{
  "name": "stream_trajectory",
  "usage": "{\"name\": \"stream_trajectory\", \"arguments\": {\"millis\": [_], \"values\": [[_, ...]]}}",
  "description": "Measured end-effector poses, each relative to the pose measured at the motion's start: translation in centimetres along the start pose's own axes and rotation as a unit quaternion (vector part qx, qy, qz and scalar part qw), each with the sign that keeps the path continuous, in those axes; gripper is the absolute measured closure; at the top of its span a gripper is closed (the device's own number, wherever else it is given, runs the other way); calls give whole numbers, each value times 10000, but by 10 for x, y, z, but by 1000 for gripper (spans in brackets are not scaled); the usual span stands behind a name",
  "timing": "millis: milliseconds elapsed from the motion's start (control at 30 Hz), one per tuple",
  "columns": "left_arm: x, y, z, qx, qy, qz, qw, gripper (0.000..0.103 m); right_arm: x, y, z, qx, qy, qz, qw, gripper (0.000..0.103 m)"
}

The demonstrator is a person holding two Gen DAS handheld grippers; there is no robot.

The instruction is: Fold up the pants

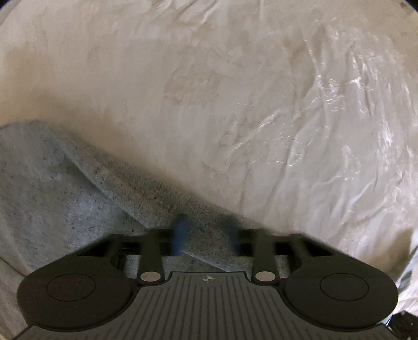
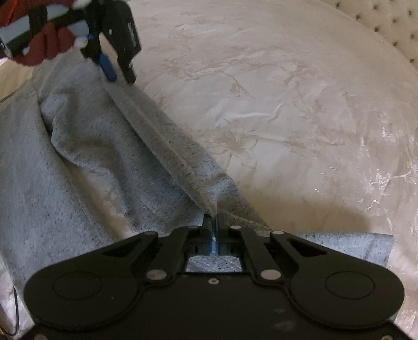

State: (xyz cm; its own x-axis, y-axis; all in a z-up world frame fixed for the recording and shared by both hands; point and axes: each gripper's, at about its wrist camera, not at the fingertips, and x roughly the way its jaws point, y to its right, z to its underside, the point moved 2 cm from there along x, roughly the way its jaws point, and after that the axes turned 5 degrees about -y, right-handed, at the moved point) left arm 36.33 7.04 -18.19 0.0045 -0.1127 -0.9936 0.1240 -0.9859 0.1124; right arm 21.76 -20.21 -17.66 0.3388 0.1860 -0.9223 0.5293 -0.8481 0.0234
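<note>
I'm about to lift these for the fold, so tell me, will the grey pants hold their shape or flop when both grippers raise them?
Likely floppy: the grey pants sag into soft folds between the right gripper and left gripper. Probably light, since a small pinch pulls the edge into a ridge. The knit looks unlikely to slip on the bedspread.

A cream floral bedspread (image 2: 274,117) shines with light; a tufted headboard (image 2: 386,23) stands beyond
</note>
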Motion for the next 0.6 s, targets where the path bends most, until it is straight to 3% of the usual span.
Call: {"name": "stream_trajectory", "arguments": {"millis": [133, 267, 400, 600], "values": [[-21, -8, 18, -156, 404, 783, 9960, 103, -10, -5, 0, 173, 112, 137, 9997, 100], [-53, -7, 54, 275, 782, 841, 9930, 103, -22, -13, 11, 454, 260, 168, 9985, 100], [-69, -16, 88, 395, 726, 997, 9916, 103, -37, -30, 28, 587, 259, 101, 9979, 100], [-72, -29, 139, 767, 613, 892, 9912, 102, -53, -61, 61, 768, 122, -7, 9970, 100]]}}
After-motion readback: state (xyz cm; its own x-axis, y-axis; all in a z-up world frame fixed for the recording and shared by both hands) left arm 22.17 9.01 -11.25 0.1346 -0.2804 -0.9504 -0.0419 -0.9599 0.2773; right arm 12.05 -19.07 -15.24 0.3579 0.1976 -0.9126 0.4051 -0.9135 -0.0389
